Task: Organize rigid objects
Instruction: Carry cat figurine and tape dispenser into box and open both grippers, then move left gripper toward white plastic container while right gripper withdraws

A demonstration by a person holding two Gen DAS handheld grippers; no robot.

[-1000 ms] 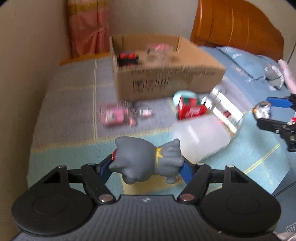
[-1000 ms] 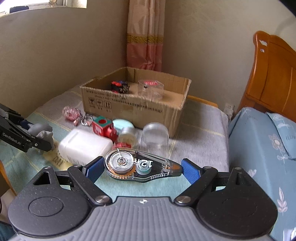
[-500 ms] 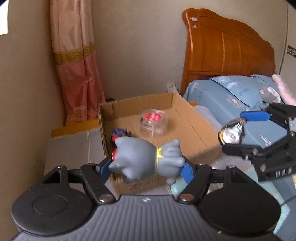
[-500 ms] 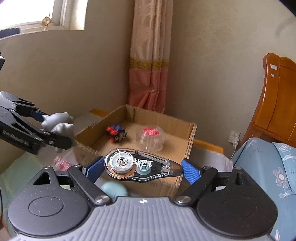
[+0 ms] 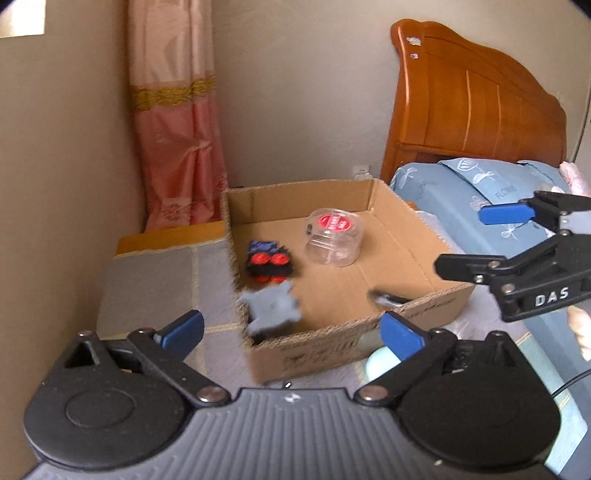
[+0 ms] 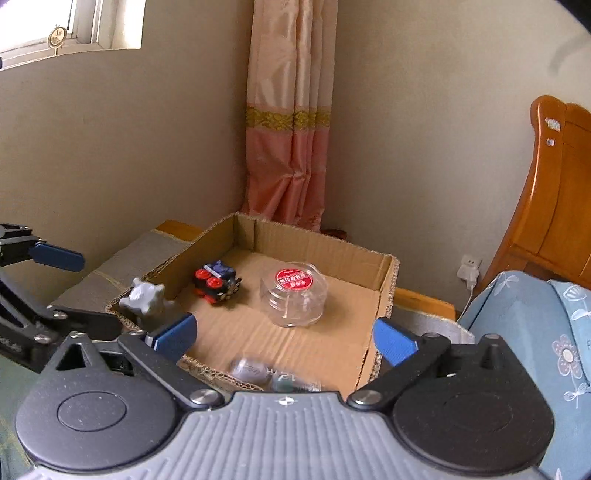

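Here | grey figure point(image 5: 272, 308) blurred; correction tape point(image 6: 275, 373) blurred, half hidden

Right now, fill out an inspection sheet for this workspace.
Surface: grey and teal bedspread under the cardboard box.
Job's things: grey figurine, blurred, at the box's near left corner; correction tape dispenser, blurred, at the near wall inside; red and black toy and clear round container with a red label on the box floor.
Clutter: pale teal round thing beside the box.
Grippers: left tool and right tool both open and empty, their jaws having just opened.
Cables: dark cable at the right edge; white wall plug with cord.
Surroundings: pink curtain, wooden headboard, blue floral pillow, window.
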